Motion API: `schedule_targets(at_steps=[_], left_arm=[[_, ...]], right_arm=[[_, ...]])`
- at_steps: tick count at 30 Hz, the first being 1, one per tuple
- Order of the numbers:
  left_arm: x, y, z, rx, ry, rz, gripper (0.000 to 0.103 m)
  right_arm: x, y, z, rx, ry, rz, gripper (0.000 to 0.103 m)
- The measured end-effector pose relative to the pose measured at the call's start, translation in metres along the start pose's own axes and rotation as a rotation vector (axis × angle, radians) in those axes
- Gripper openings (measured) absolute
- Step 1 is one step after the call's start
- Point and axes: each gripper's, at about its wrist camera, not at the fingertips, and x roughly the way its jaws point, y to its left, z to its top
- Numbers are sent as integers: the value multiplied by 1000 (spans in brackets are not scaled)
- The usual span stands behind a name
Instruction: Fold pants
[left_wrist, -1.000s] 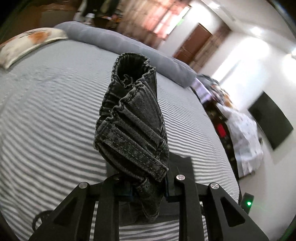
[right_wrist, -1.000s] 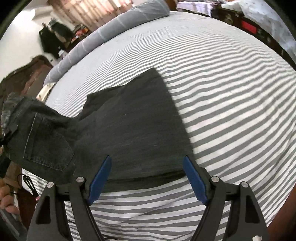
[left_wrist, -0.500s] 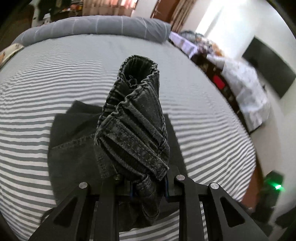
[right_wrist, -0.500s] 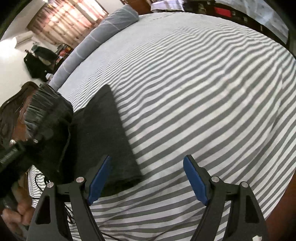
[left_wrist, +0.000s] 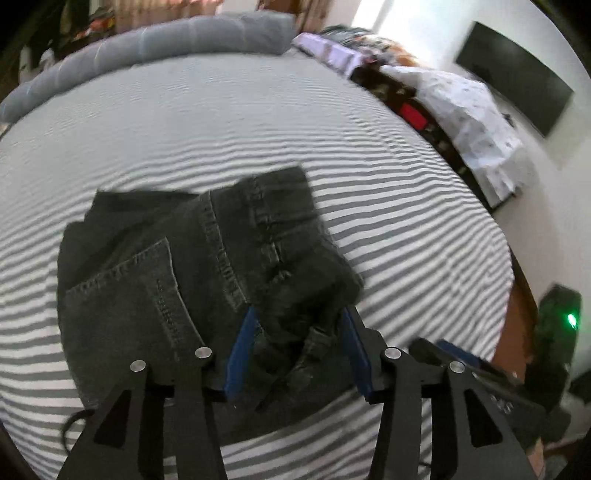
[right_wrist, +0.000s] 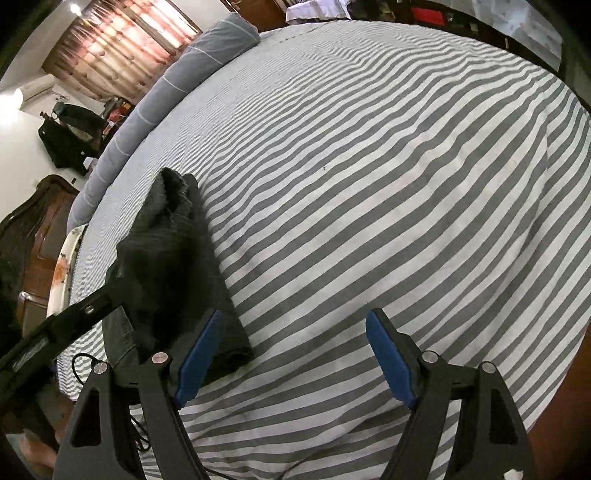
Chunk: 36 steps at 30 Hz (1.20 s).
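1. Step in hand looks like letting go after a fold: the waistband end of the pants has been laid over the rest of the garment, and the left gripper has just been opening its fingers. Bunched denim sits between the blue pads but they don't look clamped on it, so I'd call it released.
2. The pants sit on the striped bed, lower left of centre in the left wrist view, back pocket facing up. In the right wrist view they're a dark stack at the left edge.
3. The right gripper has its fingers wide apart with nothing between them, just striped sheet; its left finger overlaps the pants' edge in the frame, contact unclear.
4. Next move, my guess: pull the left gripper back clear of the cloth without dragging the top layer, then smooth or square up the lumpy right corner.
5. Count: 1 pair of pants, 2 grippers, 1 bed, 1 long grey bolster along the top.
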Motion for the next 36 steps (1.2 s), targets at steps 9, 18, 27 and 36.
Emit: schedule_targets(at_steps=[9,18,27,36], left_arm=[[-39,57,-44,-8,3,164,59],[-31,108,-80,-129,55,262,59],[-22,112,-78,-119,50,252,61],[-31,113,-73,-118,15,250,62]], right_arm=[[-8,47,3,-136,-28,56,76],[19,108,15,-233,38,171,49],[58,119,32,-205,64,91,47],[57,121,39,-200,45,58,12]])
